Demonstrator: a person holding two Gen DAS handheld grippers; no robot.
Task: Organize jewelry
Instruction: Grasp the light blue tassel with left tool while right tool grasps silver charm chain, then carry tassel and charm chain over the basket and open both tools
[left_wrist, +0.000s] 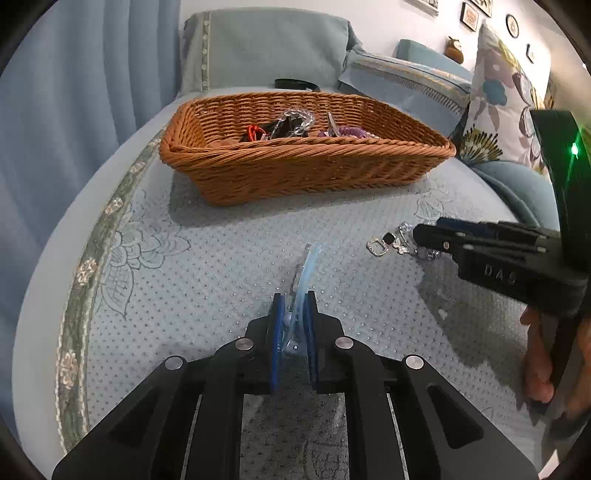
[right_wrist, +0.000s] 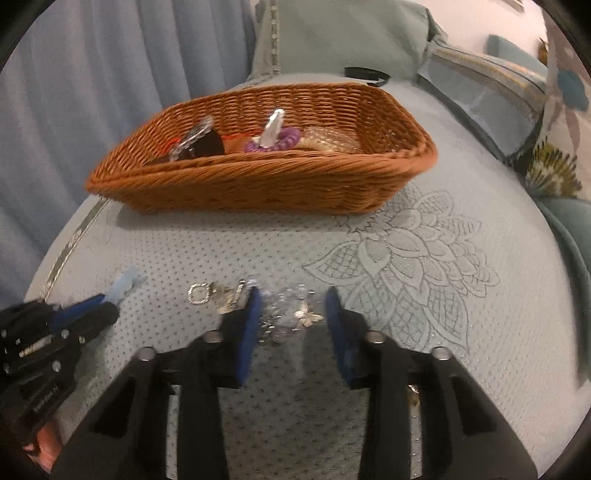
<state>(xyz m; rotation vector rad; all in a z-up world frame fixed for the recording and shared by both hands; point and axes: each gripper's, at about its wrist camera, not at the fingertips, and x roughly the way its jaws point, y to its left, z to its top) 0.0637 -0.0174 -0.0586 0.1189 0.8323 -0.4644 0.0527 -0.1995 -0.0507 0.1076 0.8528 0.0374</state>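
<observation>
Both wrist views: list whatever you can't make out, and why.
- Basket contents, left view: the near wall hides the lower pieces.
- Jewelry pile between the open right gripper, right view: motion blur merges the pieces.
- Light blue clip in the left gripper: the pads hide its base.

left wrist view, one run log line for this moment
left gripper: shut on blue clip | right gripper: open over silver jewelry | basket: part filled

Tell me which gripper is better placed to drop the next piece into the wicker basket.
Left. The left gripper is already shut on the pale blue translucent hair clip, facing the brown wicker basket. The right gripper is open around the silver chain jewelry lying on the bedspread.
</observation>
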